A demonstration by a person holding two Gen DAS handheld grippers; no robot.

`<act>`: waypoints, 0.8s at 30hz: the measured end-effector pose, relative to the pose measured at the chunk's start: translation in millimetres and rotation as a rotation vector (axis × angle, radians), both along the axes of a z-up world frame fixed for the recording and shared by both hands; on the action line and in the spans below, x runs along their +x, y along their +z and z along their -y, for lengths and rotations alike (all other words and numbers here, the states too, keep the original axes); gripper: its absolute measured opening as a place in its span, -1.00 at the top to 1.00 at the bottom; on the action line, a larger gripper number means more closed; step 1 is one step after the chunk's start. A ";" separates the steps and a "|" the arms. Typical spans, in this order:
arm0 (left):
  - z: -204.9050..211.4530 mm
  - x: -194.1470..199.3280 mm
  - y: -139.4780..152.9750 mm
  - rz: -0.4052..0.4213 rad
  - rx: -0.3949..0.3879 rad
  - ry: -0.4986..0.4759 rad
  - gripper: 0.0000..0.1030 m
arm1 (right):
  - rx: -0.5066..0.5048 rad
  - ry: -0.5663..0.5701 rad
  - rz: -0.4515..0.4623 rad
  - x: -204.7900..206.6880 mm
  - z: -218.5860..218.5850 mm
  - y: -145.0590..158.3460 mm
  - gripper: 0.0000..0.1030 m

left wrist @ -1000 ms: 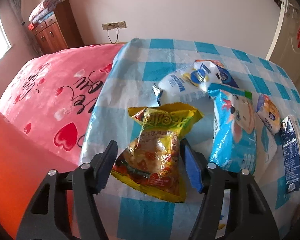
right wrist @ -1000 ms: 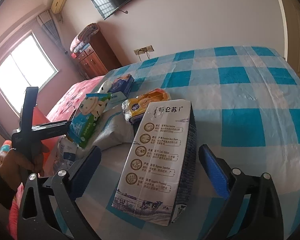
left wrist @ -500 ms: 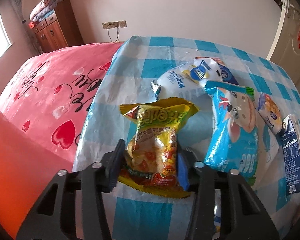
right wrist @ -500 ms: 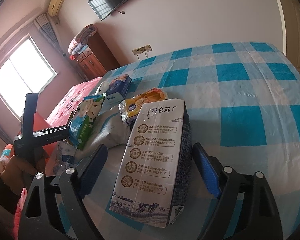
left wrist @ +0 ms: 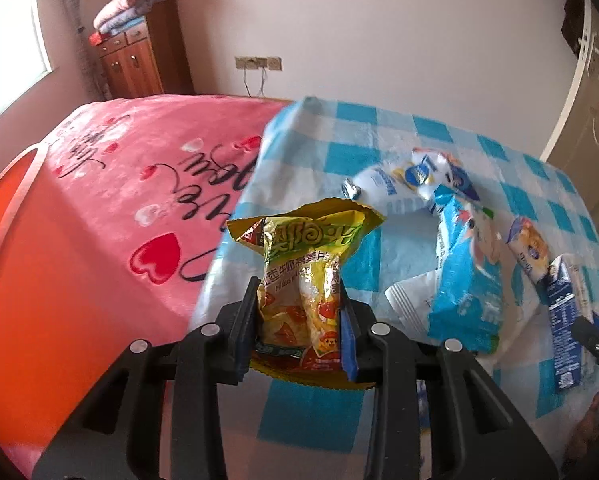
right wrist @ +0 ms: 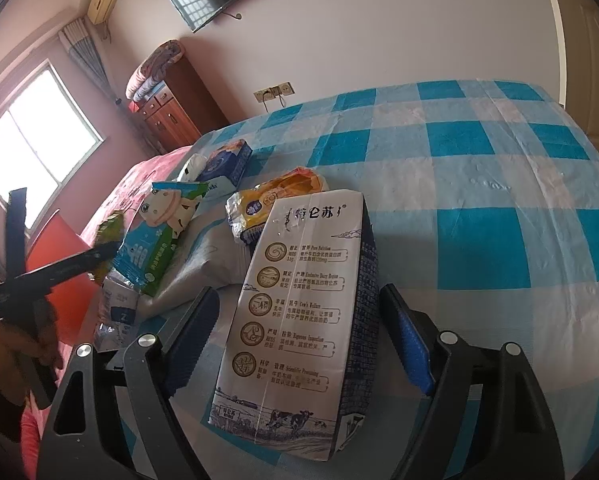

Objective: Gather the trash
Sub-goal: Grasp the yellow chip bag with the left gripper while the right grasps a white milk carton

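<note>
1. Now our left gripper [left wrist: 299, 324] has clamped the chip bag [left wrist: 305, 280], lifting it off the cloth [left wrist: 379, 140].
2. Our right gripper [right wrist: 299, 344] stays apart around the milk carton [right wrist: 299, 320]; next pickup.

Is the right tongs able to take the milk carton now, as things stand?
Probably yes. The right tongs are open and the milk carton lies flat on the checked cloth between the two fingers, with a gap on each side. Nothing lies on it or blocks it.
</note>
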State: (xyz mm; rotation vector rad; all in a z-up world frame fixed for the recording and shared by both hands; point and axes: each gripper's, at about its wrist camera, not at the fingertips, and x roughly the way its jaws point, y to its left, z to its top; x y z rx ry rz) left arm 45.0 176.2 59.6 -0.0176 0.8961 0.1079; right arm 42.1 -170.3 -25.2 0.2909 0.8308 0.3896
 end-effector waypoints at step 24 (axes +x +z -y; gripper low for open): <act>26.2 -105.2 30.1 0.118 -0.060 -0.182 0.30 | -0.137 -0.059 -0.001 0.6 -10.3 0.7 -0.30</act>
